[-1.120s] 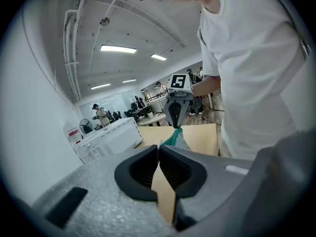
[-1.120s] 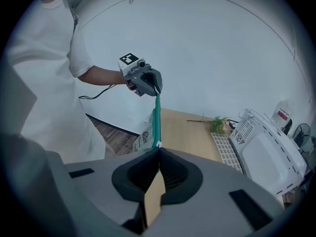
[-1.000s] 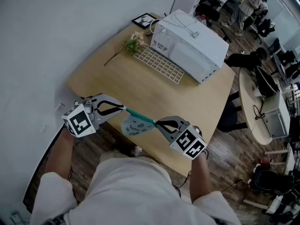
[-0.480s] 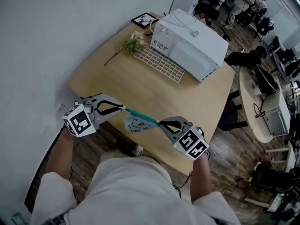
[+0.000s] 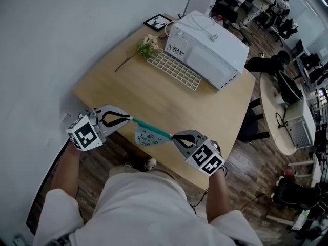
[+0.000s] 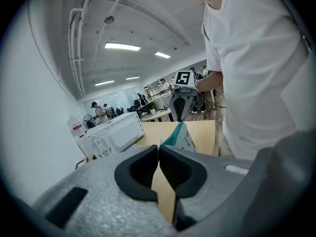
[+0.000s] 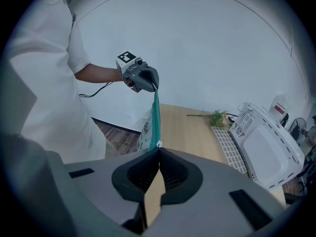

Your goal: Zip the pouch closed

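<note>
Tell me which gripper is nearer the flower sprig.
Left. The left gripper clamps the pouch at the end toward the flower sprig; the right gripper clamps the opposite end, farther off.

Pouch [image 5: 148, 136]: pale printed body, teal zip band along the top. You hold it in the air over the near edge of the desk [image 5: 128, 88], with the band taut between your left claw [image 5: 131, 119] and right claw [image 5: 172, 136] and the body sagging below. Zip state unreadable.
</note>
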Available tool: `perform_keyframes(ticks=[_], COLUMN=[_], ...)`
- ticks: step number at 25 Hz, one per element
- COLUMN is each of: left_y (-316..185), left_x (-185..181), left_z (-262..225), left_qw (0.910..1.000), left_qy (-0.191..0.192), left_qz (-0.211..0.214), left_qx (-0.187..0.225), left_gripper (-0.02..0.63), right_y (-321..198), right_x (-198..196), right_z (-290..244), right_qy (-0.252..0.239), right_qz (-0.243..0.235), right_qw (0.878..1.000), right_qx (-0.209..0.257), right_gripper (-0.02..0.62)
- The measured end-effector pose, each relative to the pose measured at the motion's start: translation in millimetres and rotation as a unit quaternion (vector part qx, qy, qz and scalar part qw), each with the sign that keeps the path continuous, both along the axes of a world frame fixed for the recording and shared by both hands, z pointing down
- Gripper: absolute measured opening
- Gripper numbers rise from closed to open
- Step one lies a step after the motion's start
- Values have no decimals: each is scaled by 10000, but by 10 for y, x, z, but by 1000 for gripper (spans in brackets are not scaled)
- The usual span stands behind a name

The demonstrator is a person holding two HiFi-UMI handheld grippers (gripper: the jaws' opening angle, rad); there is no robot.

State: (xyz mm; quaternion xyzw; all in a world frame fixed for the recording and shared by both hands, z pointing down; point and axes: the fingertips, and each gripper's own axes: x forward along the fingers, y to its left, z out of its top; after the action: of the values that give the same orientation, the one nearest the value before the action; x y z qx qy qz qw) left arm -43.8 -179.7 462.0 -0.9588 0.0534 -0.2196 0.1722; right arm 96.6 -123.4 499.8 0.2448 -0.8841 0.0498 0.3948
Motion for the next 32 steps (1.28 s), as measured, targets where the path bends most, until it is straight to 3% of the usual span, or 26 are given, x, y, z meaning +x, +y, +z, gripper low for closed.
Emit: perform_keyframes(ticks=[9,16,25,32], left_y=[20,-57,-30,-139], left_x=[-193,-359,-533,-523], left_z=[124,-74,-43,-117], left_qw=[9996,9969,9918,9845], left_qy=[84,444,749,1156], left_qz=[-247,-641,-1025,-1288], left_qx=[-137,29,-111,-295], left_gripper=[23,23,23,23], right_y=[65,88,24,-86], right_x=[-247,-585,-675,-631], right_z=[113,204,219,200], right_qy=[160,158,86,-377], right_qz=[54,71,555,1059], right_qw=[9999,9998,9980,9935], right_qx=[-11,107,283,203], right_gripper=[5,9,17,23])
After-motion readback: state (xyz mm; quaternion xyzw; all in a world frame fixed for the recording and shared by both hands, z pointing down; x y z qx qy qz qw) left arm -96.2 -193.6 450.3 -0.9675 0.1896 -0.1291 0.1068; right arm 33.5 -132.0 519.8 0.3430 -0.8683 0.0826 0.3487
